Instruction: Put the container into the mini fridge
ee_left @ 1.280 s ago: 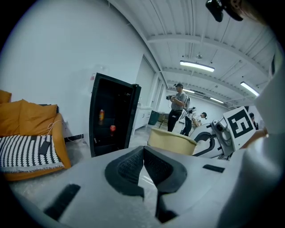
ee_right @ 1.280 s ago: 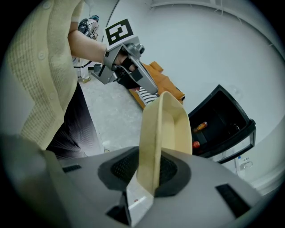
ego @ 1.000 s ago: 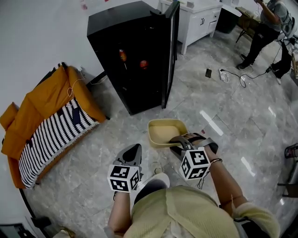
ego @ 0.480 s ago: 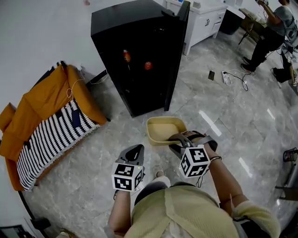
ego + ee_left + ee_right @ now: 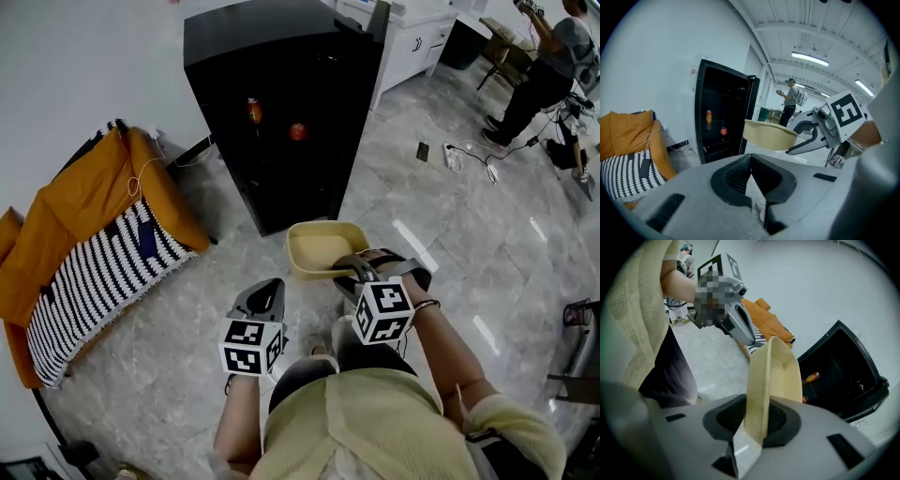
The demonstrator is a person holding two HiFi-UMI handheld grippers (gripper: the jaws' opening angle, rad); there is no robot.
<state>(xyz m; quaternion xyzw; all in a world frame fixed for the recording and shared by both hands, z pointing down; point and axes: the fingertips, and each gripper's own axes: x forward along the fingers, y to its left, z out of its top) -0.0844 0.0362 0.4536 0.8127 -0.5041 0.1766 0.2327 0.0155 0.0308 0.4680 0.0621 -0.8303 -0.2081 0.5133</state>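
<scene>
A beige open container hangs above the marble floor just in front of the black mini fridge. My right gripper is shut on its near rim. In the right gripper view the container's wall stands upright between the jaws of the right gripper. The fridge door stands open. A can and a red item sit on shelves inside. My left gripper is lower and to the left, shut with nothing in it. In the left gripper view it points at the fridge.
An orange seat with a striped blanket lies against the wall on the left. White cabinets stand behind the fridge. A person stands at the far right, near cables and a power strip on the floor.
The right gripper has carried the container a little up and left, closer to the fridge opening. The left gripper has moved along with it and stays shut.
</scene>
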